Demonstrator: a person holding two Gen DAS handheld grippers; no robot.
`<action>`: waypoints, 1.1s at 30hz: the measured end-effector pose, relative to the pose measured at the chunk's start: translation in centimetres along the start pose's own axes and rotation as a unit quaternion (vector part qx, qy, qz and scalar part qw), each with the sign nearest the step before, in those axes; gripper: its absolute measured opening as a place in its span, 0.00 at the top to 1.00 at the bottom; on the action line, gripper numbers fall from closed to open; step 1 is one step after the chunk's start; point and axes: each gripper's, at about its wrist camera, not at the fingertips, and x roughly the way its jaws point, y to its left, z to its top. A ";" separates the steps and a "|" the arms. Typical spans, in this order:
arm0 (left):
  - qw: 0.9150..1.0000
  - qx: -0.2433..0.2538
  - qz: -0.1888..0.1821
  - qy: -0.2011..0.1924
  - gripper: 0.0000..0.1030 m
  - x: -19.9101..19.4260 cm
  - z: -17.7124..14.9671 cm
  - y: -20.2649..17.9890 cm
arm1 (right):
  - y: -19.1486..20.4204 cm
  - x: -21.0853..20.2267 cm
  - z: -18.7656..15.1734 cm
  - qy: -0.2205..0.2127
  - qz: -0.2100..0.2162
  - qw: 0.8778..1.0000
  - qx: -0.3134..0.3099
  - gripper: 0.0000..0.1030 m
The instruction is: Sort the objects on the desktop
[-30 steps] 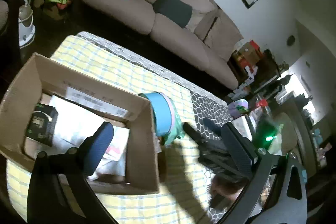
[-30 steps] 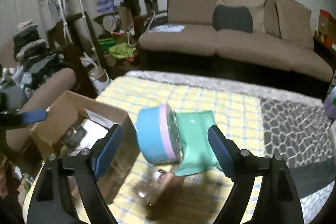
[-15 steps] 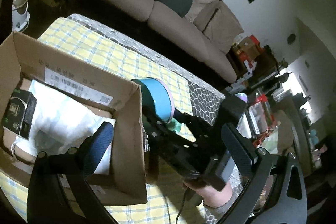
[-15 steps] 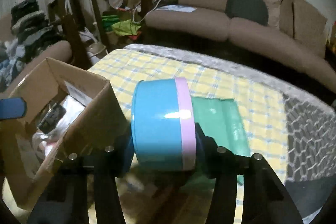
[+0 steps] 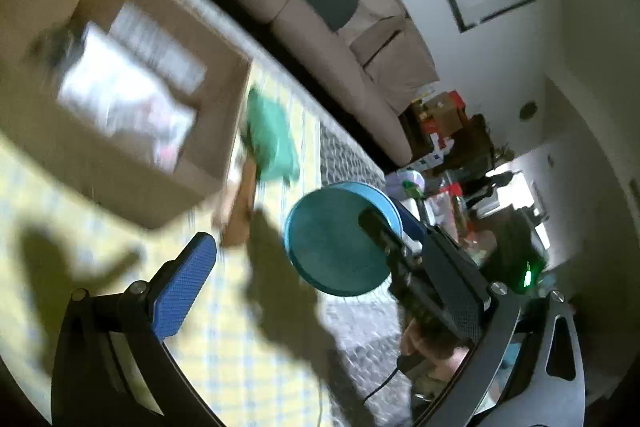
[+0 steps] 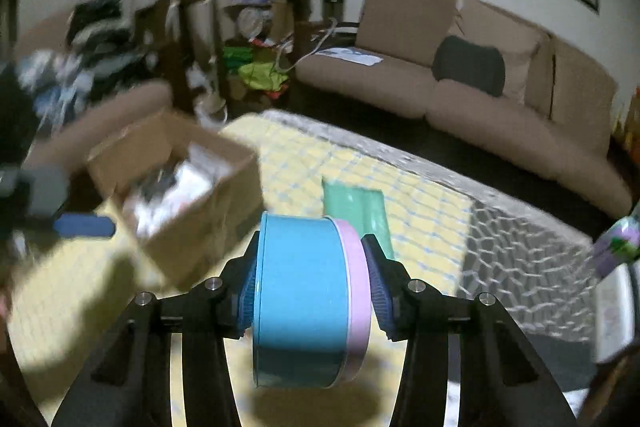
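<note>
1. A cardboard box (image 6: 176, 195) stands on the left part of the table (image 6: 420, 195).
2. A flat pouch (image 6: 360, 207) lies on the table just right of the box.
3. A round tin (image 6: 308, 303) sits nearest, between the right gripper's (image 6: 312, 291) fingers, in front of the pouch.
4. A sofa (image 6: 480, 99) runs behind the table's far edge.
5. The left gripper (image 5: 320, 275) is left of the tin.

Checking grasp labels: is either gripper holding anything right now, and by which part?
Right gripper holds the blue round tin, its fingers clamped on the flat base and the pink lid. Left gripper holds nothing.
</note>
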 end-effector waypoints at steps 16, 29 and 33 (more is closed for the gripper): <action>0.999 -0.043 0.024 0.016 0.00 1.0 -8.0 6.5 | 11.7 -4.9 -10.5 0.020 0.077 0.994 -0.071 0.36; 0.979 0.111 0.115 0.123 0.05 3.2 -10.8 4.5 | -0.1 -4.6 -15.7 0.069 0.151 0.951 0.262 0.41; 0.974 0.133 0.115 0.145 0.25 3.4 -12.0 4.2 | -0.2 -3.1 -17.1 0.084 0.201 0.919 0.330 0.48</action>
